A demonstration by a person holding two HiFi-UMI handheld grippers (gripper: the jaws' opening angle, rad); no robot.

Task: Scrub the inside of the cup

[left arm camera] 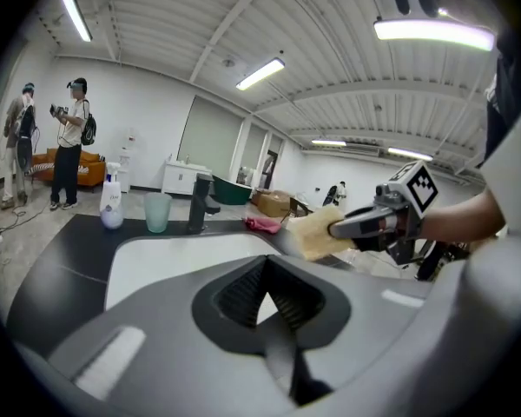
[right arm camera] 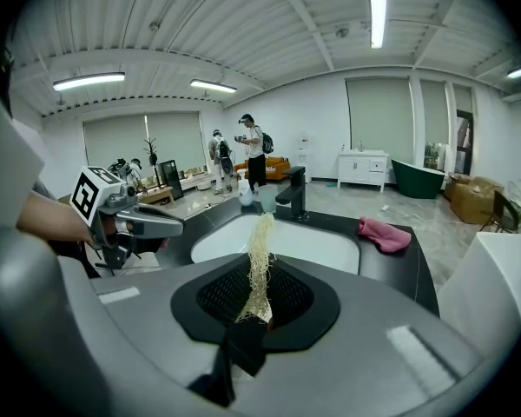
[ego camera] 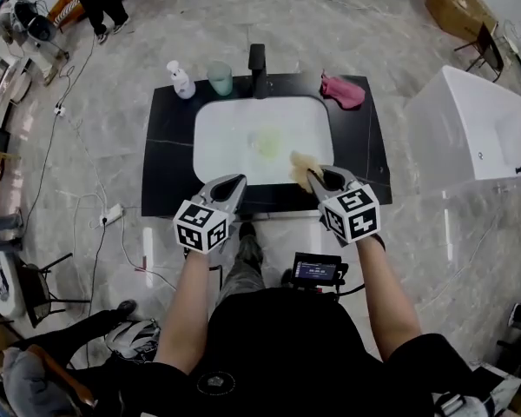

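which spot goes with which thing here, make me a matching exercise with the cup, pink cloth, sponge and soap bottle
Things
1. cup
2. pink cloth
3. sponge
4. soap bottle

Places
A. clamped in the jaws of the right gripper
B. on the counter, right of the faucet
C. between the soap bottle and the faucet
D. leftmost along the counter's back edge

Pairs: 1-C, 2-B, 3-A, 4-D

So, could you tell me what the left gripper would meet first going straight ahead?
Probably the pink cloth beyond the sink basin; nothing nearer looks in line, though depth is unclear.
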